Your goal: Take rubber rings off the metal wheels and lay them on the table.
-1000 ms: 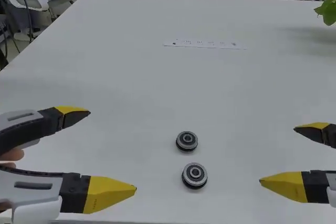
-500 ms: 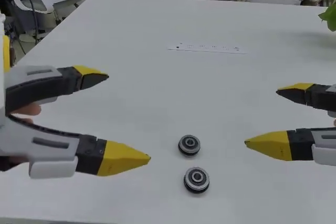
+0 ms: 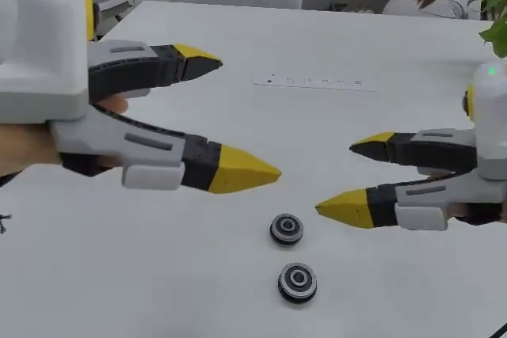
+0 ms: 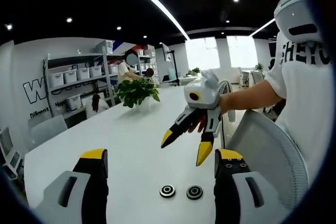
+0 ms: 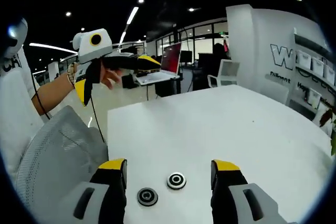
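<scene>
While left tool (image 3: 250,116) and right tool (image 3: 333,177) gape, wheels (image 3: 287,229) lie near table-edge (image 5: 111,135).

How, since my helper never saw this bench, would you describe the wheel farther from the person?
On the big white table, two small dark-rimmed metal wheels lie close together near the person's edge. The farther wheel is the one: in the head view it sits just under the lower yellow finger of the right gripper, while the nearer wheel lies closer to the edge.
</scene>
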